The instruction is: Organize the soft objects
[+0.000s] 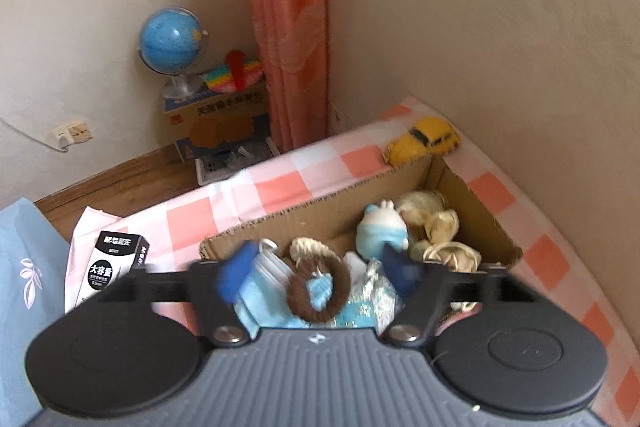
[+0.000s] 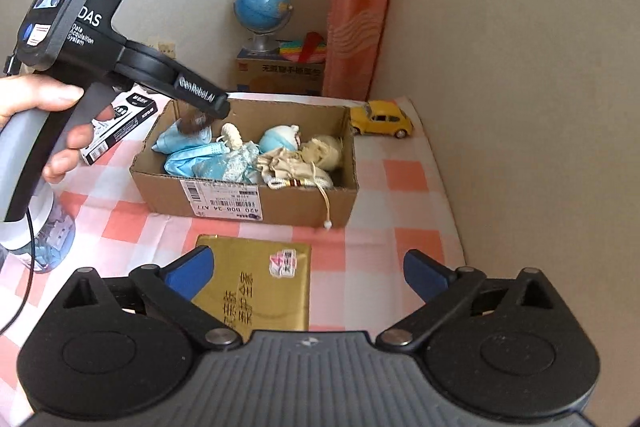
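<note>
- The brown furry hair scrunchie (image 1: 319,287), with a small blue bow, lies between the left gripper's (image 1: 320,269) parted fingers, over the left end of the cardboard box (image 2: 280,199).
- Whether the pads touch it cannot be told; the fingers stand wide, so it looks released or about to be dropped straight down.
- Beneath it are blue face masks (image 2: 188,163), a blue plush toy (image 1: 380,233) and cream cloth pieces (image 2: 320,151).
- The right gripper (image 2: 310,273), fingers apart and empty, hangs above a gold packet (image 2: 256,283), well short of the box.

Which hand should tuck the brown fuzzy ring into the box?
Probably the left. The left gripper is open right above the brown ring over the cardboard box. The right gripper hangs open farther back, above the gold packet.
</note>
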`<move>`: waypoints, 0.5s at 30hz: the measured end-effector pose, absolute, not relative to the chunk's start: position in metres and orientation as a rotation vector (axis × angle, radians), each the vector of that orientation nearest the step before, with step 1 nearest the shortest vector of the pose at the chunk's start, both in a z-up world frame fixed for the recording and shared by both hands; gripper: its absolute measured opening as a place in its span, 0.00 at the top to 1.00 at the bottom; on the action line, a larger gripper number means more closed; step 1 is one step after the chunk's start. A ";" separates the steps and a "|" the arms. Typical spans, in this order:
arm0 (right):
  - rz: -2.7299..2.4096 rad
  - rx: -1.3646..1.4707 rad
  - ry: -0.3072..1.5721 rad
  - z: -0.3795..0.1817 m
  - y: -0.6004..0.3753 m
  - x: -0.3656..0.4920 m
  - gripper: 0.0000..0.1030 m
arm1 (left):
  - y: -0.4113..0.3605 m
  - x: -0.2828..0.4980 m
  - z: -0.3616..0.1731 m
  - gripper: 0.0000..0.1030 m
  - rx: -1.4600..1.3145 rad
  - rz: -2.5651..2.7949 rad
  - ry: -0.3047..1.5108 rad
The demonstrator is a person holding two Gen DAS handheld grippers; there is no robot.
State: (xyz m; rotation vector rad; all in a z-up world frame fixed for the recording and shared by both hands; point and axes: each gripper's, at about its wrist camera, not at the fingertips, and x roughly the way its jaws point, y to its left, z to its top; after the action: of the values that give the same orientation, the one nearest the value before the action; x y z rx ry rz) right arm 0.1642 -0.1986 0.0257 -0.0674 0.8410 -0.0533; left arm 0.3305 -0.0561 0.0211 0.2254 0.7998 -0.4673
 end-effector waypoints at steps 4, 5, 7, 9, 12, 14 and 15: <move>-0.068 -0.035 0.851 0.021 -0.201 0.152 0.00 | -0.052 0.326 0.027 0.13 0.178 -0.432 0.763; -0.078 -0.038 0.849 0.020 -0.201 0.149 0.00 | -0.050 0.320 0.030 0.13 0.169 -0.425 0.748; -0.096 -0.040 0.852 0.019 -0.198 0.144 0.00 | -0.046 0.310 0.036 0.09 0.174 -0.417 0.724; -0.108 -0.025 0.855 0.020 -0.198 0.141 0.00 | -0.042 0.291 0.043 0.08 0.192 -0.411 0.687; -0.147 -0.013 0.853 0.022 -0.197 0.133 0.00 | -0.033 0.261 0.050 0.06 0.196 -0.414 0.651; -0.178 -0.005 0.857 0.024 -0.197 0.129 0.00 | -0.027 0.241 0.051 0.06 0.191 -0.399 0.650; -0.191 0.001 0.862 0.025 -0.197 0.127 0.00 | -0.022 0.229 0.051 0.06 0.184 -0.382 0.661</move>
State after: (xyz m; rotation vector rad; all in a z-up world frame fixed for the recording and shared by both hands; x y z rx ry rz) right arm 0.1273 -0.1972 0.0250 0.0015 0.8619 -0.1907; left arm 0.2292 -0.0224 0.0506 0.1836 0.6612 -0.3819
